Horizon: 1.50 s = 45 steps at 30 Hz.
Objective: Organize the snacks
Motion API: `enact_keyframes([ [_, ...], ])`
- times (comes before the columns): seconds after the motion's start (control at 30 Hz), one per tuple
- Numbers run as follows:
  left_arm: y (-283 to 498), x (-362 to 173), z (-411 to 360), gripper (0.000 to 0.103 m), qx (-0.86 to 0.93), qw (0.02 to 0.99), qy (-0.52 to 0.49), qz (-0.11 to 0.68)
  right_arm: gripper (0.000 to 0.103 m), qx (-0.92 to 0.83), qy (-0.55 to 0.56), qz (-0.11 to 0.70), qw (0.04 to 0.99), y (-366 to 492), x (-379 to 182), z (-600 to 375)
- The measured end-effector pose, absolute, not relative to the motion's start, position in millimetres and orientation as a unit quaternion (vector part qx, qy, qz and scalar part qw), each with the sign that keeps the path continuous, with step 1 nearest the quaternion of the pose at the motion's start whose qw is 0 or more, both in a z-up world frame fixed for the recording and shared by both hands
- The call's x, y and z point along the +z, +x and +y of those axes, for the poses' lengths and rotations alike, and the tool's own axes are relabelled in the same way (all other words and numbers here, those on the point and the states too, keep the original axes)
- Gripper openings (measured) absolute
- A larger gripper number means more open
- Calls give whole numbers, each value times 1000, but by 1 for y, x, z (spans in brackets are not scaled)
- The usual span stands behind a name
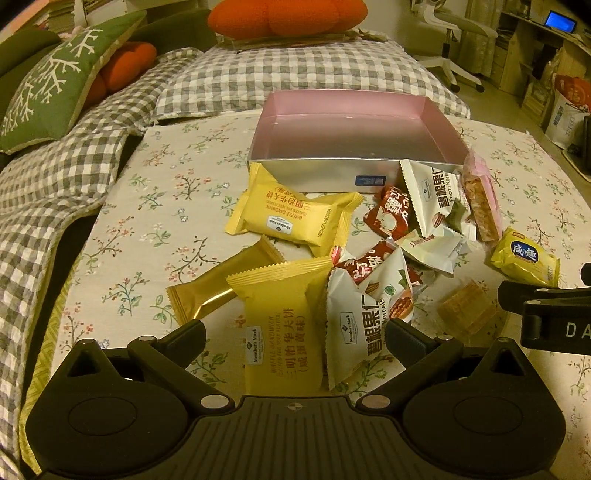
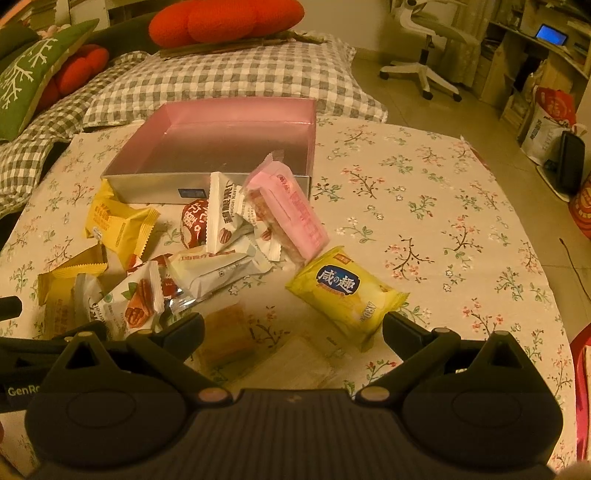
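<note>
An empty pink-lined box (image 1: pixel 351 122) (image 2: pixel 236 136) stands on the floral tablecloth. Several snack packets lie in a heap in front of it: yellow waffle packets (image 1: pixel 284 325) (image 1: pixel 291 218), white pecan packets (image 1: pixel 354 332) (image 2: pixel 221 218), a red packet (image 1: pixel 391 218), a pink packet (image 2: pixel 295 218) and a yellow cracker packet (image 2: pixel 343 291). My left gripper (image 1: pixel 295 332) is open, its fingers either side of the near yellow waffle packet and white pecan packet. My right gripper (image 2: pixel 293 326) is open and empty, low over clear-wrapped snacks (image 2: pixel 229 339) near the cracker packet.
A checked quilt (image 1: pixel 295 74) with orange cushions (image 1: pixel 288 16) and a green pillow (image 1: pixel 55 81) lies behind the table. An office chair (image 2: pixel 424 44), shelves and bags (image 2: pixel 550 118) stand at the right. Bare tablecloth (image 2: pixel 443 221) lies right of the heap.
</note>
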State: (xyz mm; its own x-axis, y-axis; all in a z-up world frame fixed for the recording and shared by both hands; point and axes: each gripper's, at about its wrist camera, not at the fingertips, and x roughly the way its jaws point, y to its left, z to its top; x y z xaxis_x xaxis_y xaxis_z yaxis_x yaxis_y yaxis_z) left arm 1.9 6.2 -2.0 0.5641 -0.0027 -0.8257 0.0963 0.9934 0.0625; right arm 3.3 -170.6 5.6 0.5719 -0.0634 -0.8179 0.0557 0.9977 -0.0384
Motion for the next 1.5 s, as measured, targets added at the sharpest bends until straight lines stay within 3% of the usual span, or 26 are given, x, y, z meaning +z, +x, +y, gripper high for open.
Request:
enact_keyframes([
  [1.5,5,-2,15,103,-33,881,50,470,103,-32,-6,466,884,4,3,-170],
])
